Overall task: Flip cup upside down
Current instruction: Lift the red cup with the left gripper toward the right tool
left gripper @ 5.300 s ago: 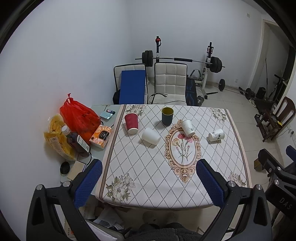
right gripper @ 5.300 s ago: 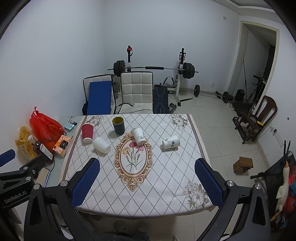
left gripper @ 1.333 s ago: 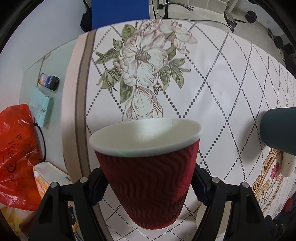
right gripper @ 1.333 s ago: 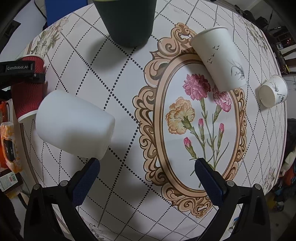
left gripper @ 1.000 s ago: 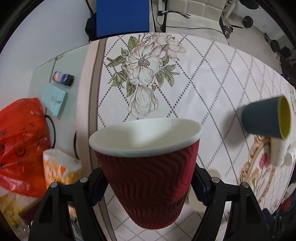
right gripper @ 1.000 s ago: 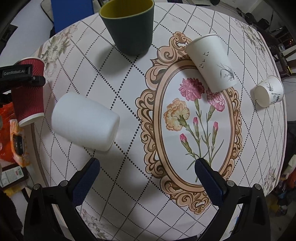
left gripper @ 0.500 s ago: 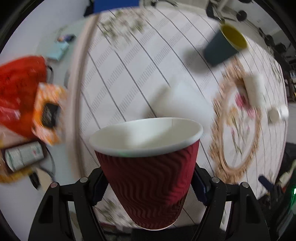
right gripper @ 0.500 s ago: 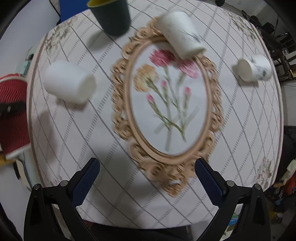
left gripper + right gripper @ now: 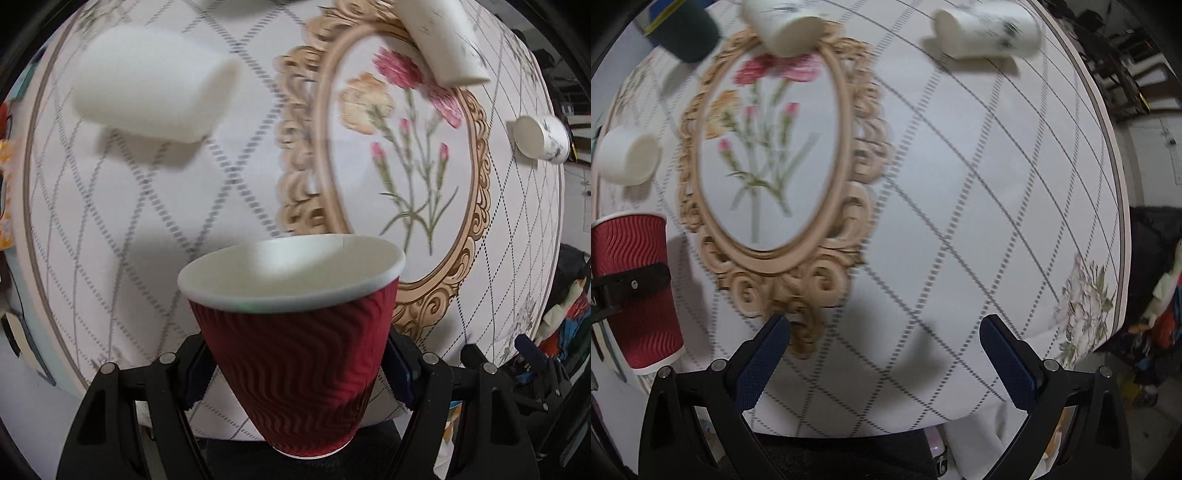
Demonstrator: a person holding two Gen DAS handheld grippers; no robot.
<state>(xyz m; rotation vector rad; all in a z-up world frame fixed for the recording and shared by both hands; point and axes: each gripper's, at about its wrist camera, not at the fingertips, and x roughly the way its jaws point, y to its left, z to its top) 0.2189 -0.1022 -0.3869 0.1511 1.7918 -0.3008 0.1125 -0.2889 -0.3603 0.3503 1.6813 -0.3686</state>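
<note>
one red cup [image 9: 295, 332] sits clamped in the left gripper [image 9: 295, 363], held over the near-left cloth [image 9: 960, 221]. right gripper [image 9: 882, 354] hovers wide open, empty. best to roll the wrist fully, then lower the rim flat.

Open cloth near the front edge, cups crowding the far side

The surface [image 9: 960, 206] lies bare toward its right and near edge; a white cup [image 9: 147, 85] on its side, two printed cups [image 9: 986, 29] and a dark cup [image 9: 683, 37] occupy the far half.
</note>
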